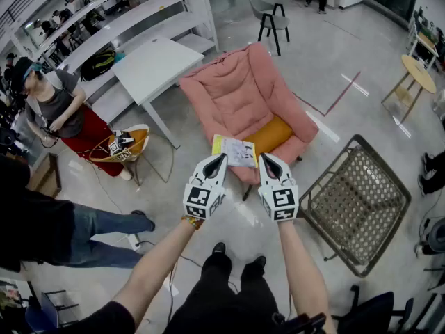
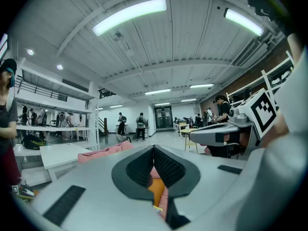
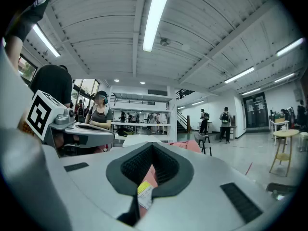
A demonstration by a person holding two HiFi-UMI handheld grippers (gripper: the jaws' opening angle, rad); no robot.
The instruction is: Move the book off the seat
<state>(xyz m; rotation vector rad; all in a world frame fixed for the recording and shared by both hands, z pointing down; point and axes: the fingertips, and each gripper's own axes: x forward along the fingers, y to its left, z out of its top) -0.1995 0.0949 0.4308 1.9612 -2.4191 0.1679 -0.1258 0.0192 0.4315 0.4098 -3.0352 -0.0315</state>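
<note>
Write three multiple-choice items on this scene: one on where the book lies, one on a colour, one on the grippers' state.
1. Where does the book lie? A. on the table B. on the seat of the armchair C. on the floor
2. What colour is the cushion on it? A. orange B. green C. blue
3. How are the left gripper and right gripper? A. both open B. both shut on the book C. both shut, empty
Answers: 1 B, it rests on the seat's front edge. 2 A, orange against pink. 3 C, each gripper view shows jaws together, the book beyond them.
</note>
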